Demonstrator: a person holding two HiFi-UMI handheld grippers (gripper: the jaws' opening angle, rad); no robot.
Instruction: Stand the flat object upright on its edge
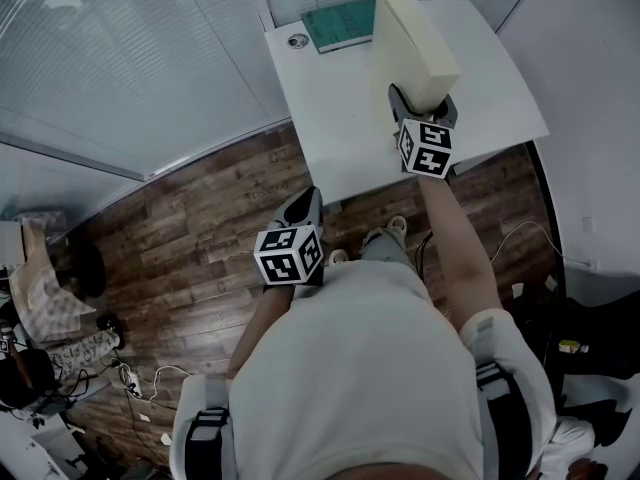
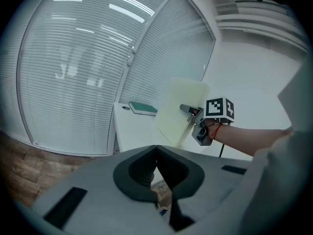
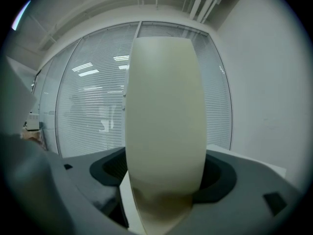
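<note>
The white tabletop [image 1: 330, 118] carries everything. Over its right half, close to the near edge, the flat object [image 1: 410, 38], a thick cream slab, stands up on edge and leans a little. Whether its lower edge rests on the tabletop I cannot tell, since the right gripper [image 1: 422, 103] covers it. A green book [image 1: 340, 23] lies flat at the far edge, left of the middle. The right gripper holds the slab low down, jaws set wide, one against each broad face, with no gap showing in its own view. The left gripper [image 1: 300, 208] hangs beyond the near edge, above the wooden floor [image 1: 200, 228], jaws together on nothing. A small round fitting [image 1: 297, 40] sits in the far left corner.

As I judge it, the slab is tall on a narrow edge and close to the near edge. Let go while it leans, it may tip over flat or slide off onto the floor. A jaw dragging on a face could also pull it over, and the left gripper is too far off to steady it.

Counted: one tabletop, one flat object, one green book, two grippers, one round fitting
</note>
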